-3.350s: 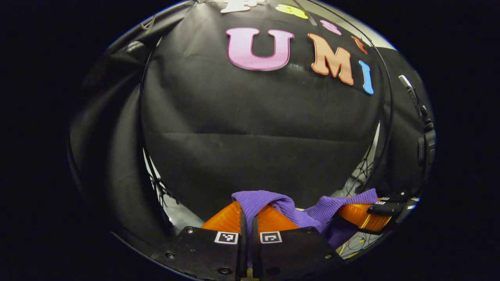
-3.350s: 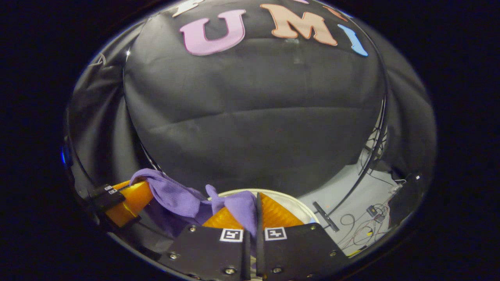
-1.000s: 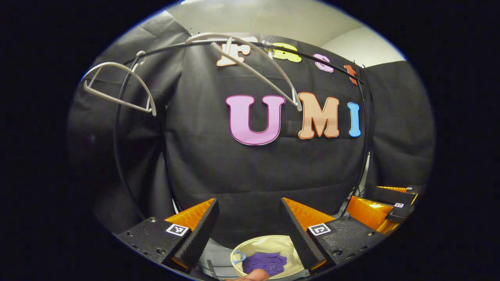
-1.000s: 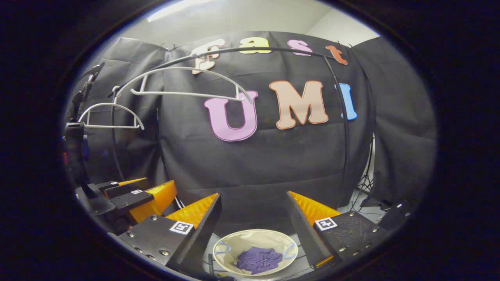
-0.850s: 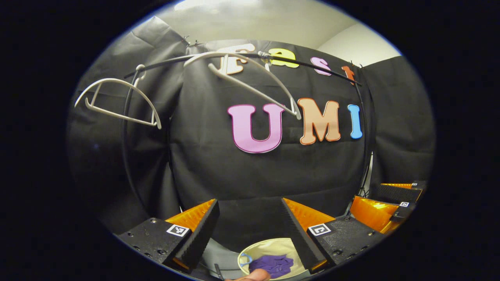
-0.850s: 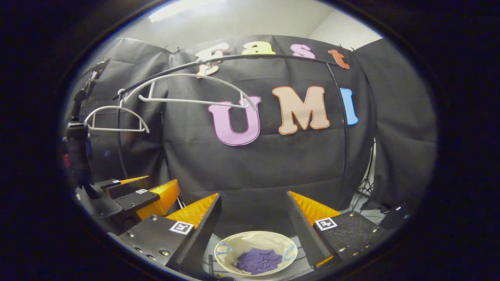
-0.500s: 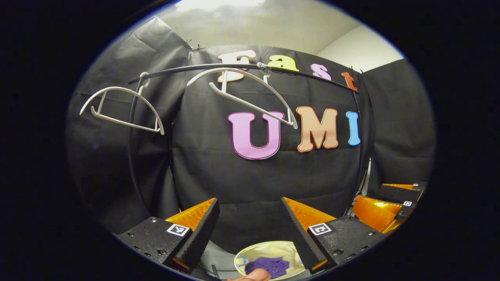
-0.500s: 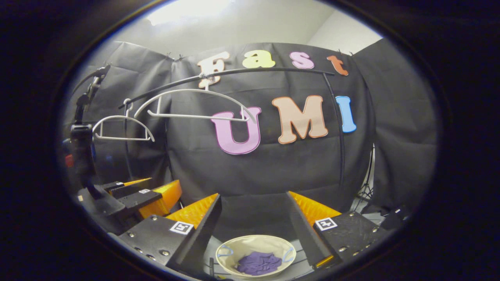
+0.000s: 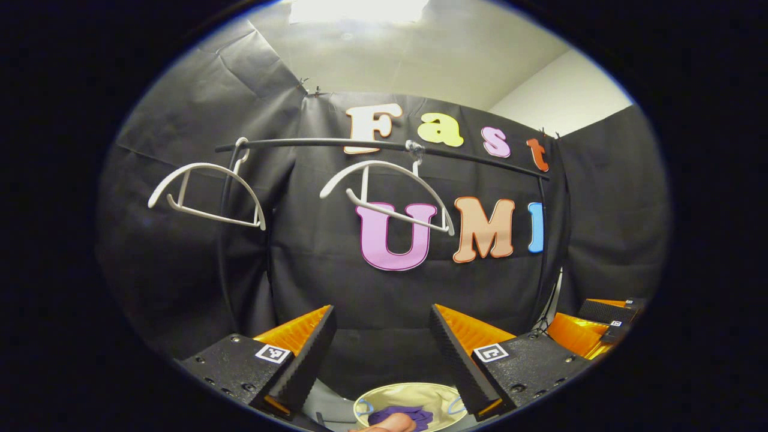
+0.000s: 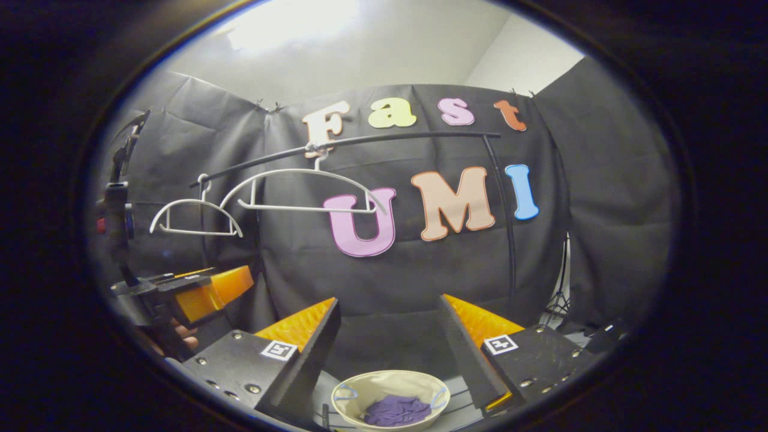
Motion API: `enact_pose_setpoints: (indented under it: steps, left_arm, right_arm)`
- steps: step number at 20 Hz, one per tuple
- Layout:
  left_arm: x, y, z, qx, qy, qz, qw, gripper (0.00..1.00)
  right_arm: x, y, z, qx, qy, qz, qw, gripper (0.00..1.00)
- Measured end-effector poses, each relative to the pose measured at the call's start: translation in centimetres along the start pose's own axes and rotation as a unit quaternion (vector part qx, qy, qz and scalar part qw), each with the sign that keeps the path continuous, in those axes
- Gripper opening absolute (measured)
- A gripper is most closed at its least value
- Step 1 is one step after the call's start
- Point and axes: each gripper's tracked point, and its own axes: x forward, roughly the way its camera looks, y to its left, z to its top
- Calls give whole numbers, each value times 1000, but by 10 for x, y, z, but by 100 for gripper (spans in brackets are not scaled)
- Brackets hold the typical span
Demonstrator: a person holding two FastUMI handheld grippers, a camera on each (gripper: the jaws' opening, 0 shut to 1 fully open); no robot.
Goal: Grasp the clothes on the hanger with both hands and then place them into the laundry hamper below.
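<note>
The purple garment (image 10: 399, 411) lies crumpled inside the cream laundry hamper (image 10: 384, 384) on the floor. In the left gripper view the garment (image 9: 407, 413) peeks out at the bottom edge, in the hamper (image 9: 402, 396). My left gripper (image 9: 381, 342) is open and holds nothing, high above the hamper. My right gripper (image 10: 390, 336) is open too, with the hamper showing between its fingers far below. The left gripper (image 10: 204, 288) appears off to the left in the right gripper view, with a hand (image 10: 180, 336) under it. The right gripper (image 9: 600, 324) sits at the far right of the left gripper view.
Two bare white hangers (image 9: 207, 192) (image 9: 390, 192) hang from a black rail (image 9: 384, 144) in front of the black cloth wall. The same hangers (image 10: 195, 219) (image 10: 306, 186) show under the rail (image 10: 360, 141). A stand with cables is at the right (image 10: 561, 282).
Both grippers, earlier shut on the purple garment, now stand open with the garment lying in the hamper. Over the last second both views have tilted upward and drawn back a little.
</note>
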Motion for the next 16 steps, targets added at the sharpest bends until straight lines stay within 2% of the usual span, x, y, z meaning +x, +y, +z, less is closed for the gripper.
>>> enact_pose_setpoints:
  steps: [2,5,6,7,8,11,16]
  left_arm:
    - [-8,-2,7,-2,-11,1,1000,95]
    - [-13,-7,4,-2,-11,2,1000,92]
    - [-14,-9,4,-3,-11,2,1000,92]
    - [-13,-13,6,-5,-13,1,1000,92]
    - [-12,-17,9,-4,-17,0,1000,92]
    - [-7,-36,7,-3,-12,-11,1000,92]
    - [7,-66,2,-33,-17,-32,999,92]
  right_arm:
    - [-8,2,8,-1,-14,9,1000,90]
    - [-19,3,16,-11,-34,16,999,100]
    - [-22,3,17,-16,-36,19,999,90]
    - [-25,4,18,-21,-39,22,999,90]
    - [-28,4,20,-26,-44,25,998,100]
    - [-31,-3,19,-37,-52,20,998,98]
    - [-23,-15,14,-48,-52,24,997,97]
